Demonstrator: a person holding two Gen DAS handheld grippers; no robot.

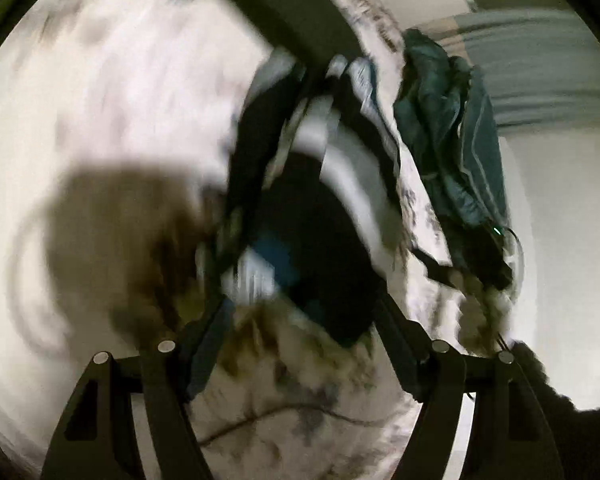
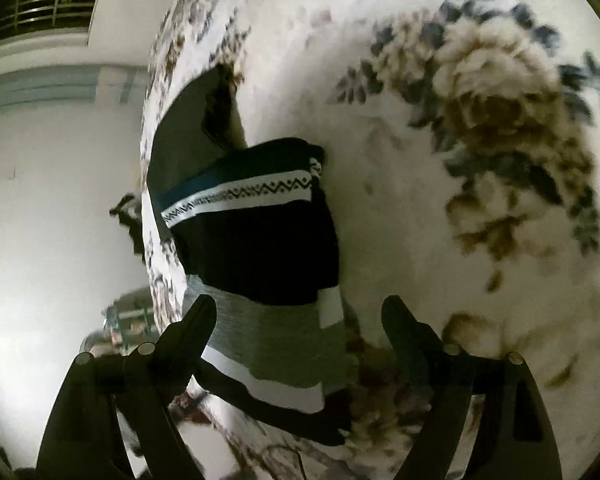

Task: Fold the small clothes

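Note:
A small dark garment with white and grey bands lies folded on a white floral bedsheet. My right gripper is open, its fingers spread either side of the garment's grey lower part, just above it. In the blurred left wrist view the same dark banded garment sits in front of my left gripper. Its fingers stand apart at the garment's near edge. I cannot tell whether they touch it.
A teal garment hangs in a bunch at the bed's edge on the right. A dark flat cloth lies beyond the folded piece; it also shows in the right wrist view. A white wall lies past the bed edge.

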